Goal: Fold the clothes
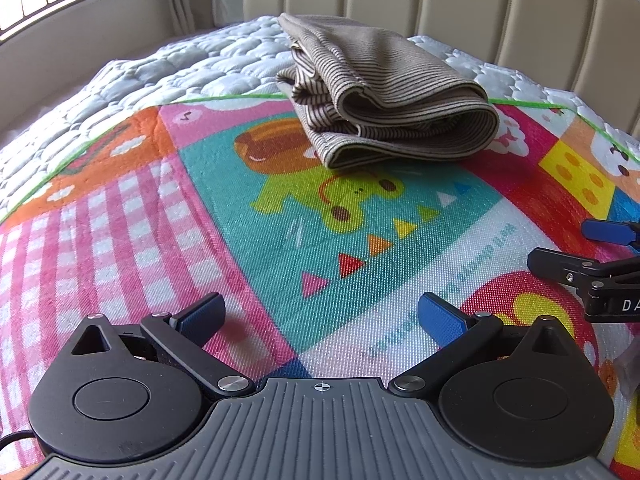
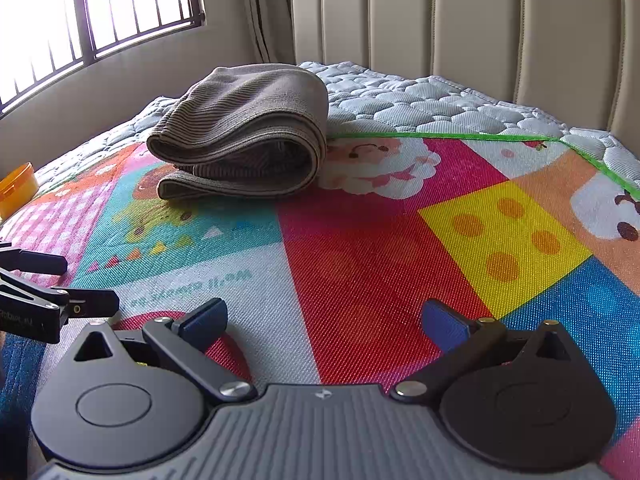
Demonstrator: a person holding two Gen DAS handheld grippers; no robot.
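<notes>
Striped cloth (image 1: 384,92), folded into a thick bundle, is lying at the far edge of the colourful mat (image 1: 280,240), partly over its green border and onto the quilted bed cover (image 1: 160,68) in front of the padded headboard (image 1: 480,8). From the right wrist view I am seeing the same bundle (image 2: 248,128) ahead and to the left, with its rolled layers facing me.

I am holding the left gripper (image 1: 320,316) low over the mat with its jaws spread wide and nothing between them. The right gripper (image 2: 324,320) is hovering the same way, jaws apart and empty, and its tip is showing at the right edge of the left view. Both are well apart from the cloth.

I am judging the garment to be soft, light knit fabric that will sag and slide open as soon as one layer is lifted alone. The folds look loose and rounded rather than pressed, so a pinch on the top layer would probably peel it off the stack. If the bundle needs moving or tidying, I am thinking the safest hold is at the thick rolled edge nearest me, taking all layers together, one gripper at each end. The fold seems largely done, though the left side looks uneven, with an inner layer poking out.

An orange container (image 2: 16,188) is sitting at the left of the bed.
</notes>
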